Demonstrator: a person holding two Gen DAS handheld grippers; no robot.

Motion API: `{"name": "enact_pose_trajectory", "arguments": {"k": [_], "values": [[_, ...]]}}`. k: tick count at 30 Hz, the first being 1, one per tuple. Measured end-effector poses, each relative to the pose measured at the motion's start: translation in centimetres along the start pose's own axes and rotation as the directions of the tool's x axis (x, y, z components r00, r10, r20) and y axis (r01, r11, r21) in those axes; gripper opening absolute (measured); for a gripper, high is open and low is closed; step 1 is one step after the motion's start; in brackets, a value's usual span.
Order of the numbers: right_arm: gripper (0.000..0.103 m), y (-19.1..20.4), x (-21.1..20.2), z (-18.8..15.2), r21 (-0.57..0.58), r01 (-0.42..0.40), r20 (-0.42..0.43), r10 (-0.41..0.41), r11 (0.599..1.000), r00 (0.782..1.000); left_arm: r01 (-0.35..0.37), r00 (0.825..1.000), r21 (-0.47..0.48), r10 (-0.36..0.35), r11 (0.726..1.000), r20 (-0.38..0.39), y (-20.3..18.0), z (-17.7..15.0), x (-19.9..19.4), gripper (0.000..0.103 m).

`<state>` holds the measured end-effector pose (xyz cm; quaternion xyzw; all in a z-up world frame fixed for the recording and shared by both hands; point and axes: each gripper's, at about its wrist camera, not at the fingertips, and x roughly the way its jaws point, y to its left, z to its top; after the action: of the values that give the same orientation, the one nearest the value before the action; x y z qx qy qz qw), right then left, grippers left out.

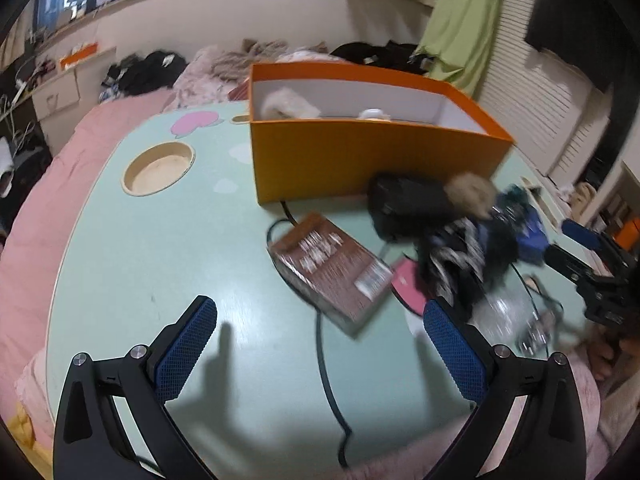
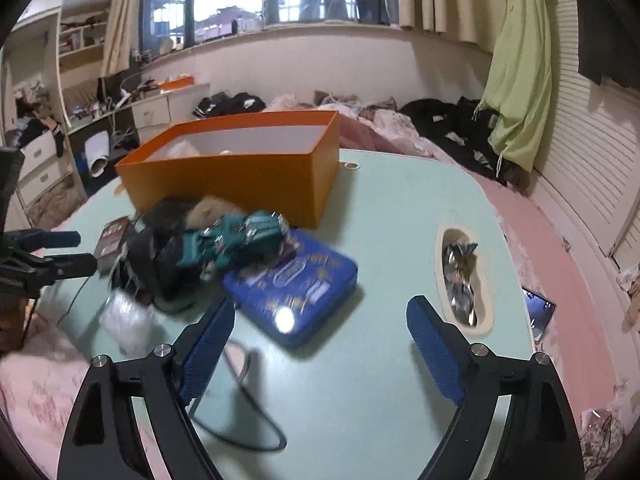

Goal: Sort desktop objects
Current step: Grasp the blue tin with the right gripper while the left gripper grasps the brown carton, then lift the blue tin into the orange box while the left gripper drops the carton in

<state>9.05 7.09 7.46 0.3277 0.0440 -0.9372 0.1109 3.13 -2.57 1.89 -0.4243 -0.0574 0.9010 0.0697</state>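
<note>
Left wrist view: left gripper hovering w/ jaws spread, empty.
Right gripper: jaws gaping, nothing betw.
Orange box: sitting open-topped, prob. for sorted stuff.

1. A pale green bench with rounded corners, printed with a pink heart, stands over pink bedding.
2. A round wooden recess is sunk into it; an oval recess holds crumpled silvery bits.
3. An open orange box rests on it.
4. Before the box lie a brown book, a blue tin, a black cable and a blurred heap of dark items.
</note>
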Motion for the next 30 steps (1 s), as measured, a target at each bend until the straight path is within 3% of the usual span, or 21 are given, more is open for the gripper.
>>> {"name": "enact_pose_trajectory", "arguments": {"k": [3, 6, 9, 11, 13, 14, 20, 24, 30], "values": [[0.09, 0.3, 1.5, 1.3, -0.052, 0.005, -0.058, -0.008, 0.999, 0.998, -0.002, 0.999, -0.04, 0.001, 0.999, -0.036, 0.5, 1.4, 2.0, 0.103], [0.093, 0.7, 2.8, 2.7, -0.094, -0.008, -0.1, -0.001, 0.996, 0.995, -0.041, 0.999, -0.022, 0.041, 0.999, -0.036, 0.1, 1.9, 2.9, 0.102], [0.094, 1.2, 4.1, 3.0, -0.139, -0.024, -0.143, 0.004, 0.99, 0.99, -0.037, 0.999, 0.017, 0.038, 0.999, -0.022, -0.7, 1.8, 2.9, 0.087], [0.093, 1.4, 5.1, 2.5, -0.156, -0.035, -0.177, 0.007, 0.987, 0.984, -0.029, 1.0, 0.047, 0.03, 0.998, -0.01, -1.2, 1.5, 2.6, 0.068], [0.072, 0.9, 4.6, 2.3, -0.119, -0.085, -0.177, 0.063, 0.989, 0.982, -0.007, 1.0, 0.053, 0.007, 0.999, -0.006, -1.3, 1.4, 2.3, 0.068], [0.066, 0.7, 4.1, 2.1, -0.12, -0.081, -0.168, 0.06, 0.99, 0.984, 0.003, 1.0, 0.051, -0.003, 0.999, -0.002, -1.2, 1.3, 2.1, 0.068], [0.066, -0.2, 1.9, 0.0, -0.074, -0.067, -0.131, 0.057, 0.995, 0.99, 0.07, 0.993, 0.076, -0.077, 0.995, 0.087, -1.6, 0.4, -1.1, 0.067], [0.066, -1.3, -0.4, -0.7, -0.001, -0.112, -0.078, 0.111, 0.994, 0.991, 0.102, 0.984, 0.068, -0.111, 0.992, 0.143, -1.3, 0.2, -4.1, 0.067], [0.066, -2.4, -3.4, 4.0, 0.079, -0.194, 0.064, 0.189, 0.978, 0.98, 0.1, 0.972, 0.085, -0.115, 0.991, 0.205, -2.1, 4.1, -5.9, 0.067]]}}
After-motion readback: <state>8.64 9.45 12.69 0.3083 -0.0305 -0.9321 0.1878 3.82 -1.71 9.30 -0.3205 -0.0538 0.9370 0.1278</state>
